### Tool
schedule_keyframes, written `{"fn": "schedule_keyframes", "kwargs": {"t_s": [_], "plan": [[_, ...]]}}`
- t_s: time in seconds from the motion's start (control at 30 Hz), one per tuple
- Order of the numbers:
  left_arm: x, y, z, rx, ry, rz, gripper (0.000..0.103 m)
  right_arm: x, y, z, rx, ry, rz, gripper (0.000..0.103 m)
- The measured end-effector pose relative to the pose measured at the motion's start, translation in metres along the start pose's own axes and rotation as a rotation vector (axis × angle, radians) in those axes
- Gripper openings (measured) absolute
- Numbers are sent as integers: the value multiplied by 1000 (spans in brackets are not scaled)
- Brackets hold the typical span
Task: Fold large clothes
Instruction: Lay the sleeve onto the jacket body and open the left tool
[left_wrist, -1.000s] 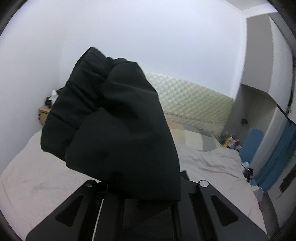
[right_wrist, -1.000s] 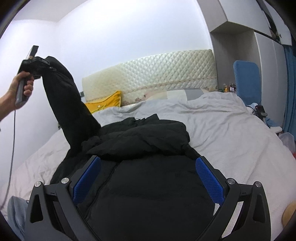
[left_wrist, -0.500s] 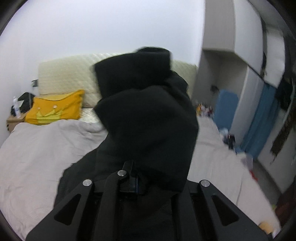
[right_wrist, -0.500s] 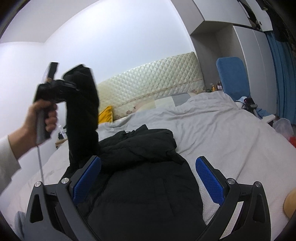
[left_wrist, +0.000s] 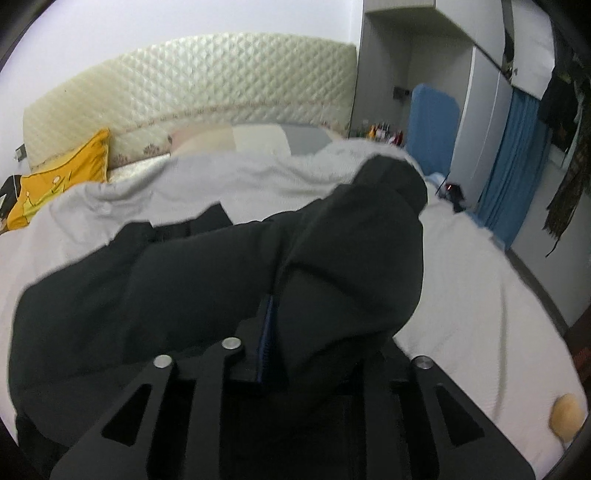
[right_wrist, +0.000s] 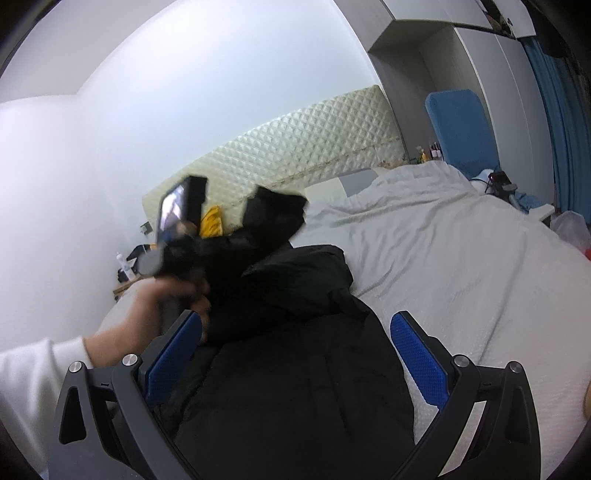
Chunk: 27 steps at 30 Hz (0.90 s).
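Note:
A large black padded jacket (right_wrist: 295, 362) lies on the grey-white bed (right_wrist: 443, 251). My left gripper (left_wrist: 273, 332) is shut on the jacket's black sleeve (left_wrist: 351, 258), which drapes over the fingers and hides the tips; a sliver of blue pad shows. In the right wrist view the left gripper (right_wrist: 181, 236) is blurred, held by a hand over the jacket's left side, with the sleeve end (right_wrist: 275, 214) sticking out. My right gripper (right_wrist: 295, 354) is open and empty, its blue pads (right_wrist: 417, 358) wide apart above the jacket's body.
A quilted cream headboard (left_wrist: 192, 81) and a yellow pillow (left_wrist: 59, 177) are at the bed's head. A blue chair (left_wrist: 432, 122), blue curtain (left_wrist: 513, 177) and grey wardrobe stand at the right. A bedside table with bottles (right_wrist: 125, 269) is at the left.
My left gripper has swung the sleeve down from high in the air and across toward the jacket's body. The right gripper stayed open above the jacket.

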<state>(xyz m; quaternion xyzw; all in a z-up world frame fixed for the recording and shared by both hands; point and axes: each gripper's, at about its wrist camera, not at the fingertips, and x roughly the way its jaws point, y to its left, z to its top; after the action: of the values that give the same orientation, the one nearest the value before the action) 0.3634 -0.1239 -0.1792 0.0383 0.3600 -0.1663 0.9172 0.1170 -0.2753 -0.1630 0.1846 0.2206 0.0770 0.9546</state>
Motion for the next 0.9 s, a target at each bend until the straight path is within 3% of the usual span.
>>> {"fn": "schedule_keyframes", "kwargs": {"t_s": [0.13,0.3,0.4,0.5,0.7,0.9], "plan": [[24,-6,-13,16,24,13,39,10,-5,-3,17,22,-5,103],[36,-17,-29,55,41,13,65,20,-3,-7,5,44,-3,103],[33,-23,-30,89,37,11,71,25,-3,-8,-4,53,-9,103],[29,-17,-28,61,42,-14,76,28,-3,-8,-12,60,-19,103],[-16,5,-25,9,5,-59,88,29,1,-3,-16,34,-24,103],[-68,62,-15,-93,-72,-7,93,47,34,28,-77,15,2,103]]}}
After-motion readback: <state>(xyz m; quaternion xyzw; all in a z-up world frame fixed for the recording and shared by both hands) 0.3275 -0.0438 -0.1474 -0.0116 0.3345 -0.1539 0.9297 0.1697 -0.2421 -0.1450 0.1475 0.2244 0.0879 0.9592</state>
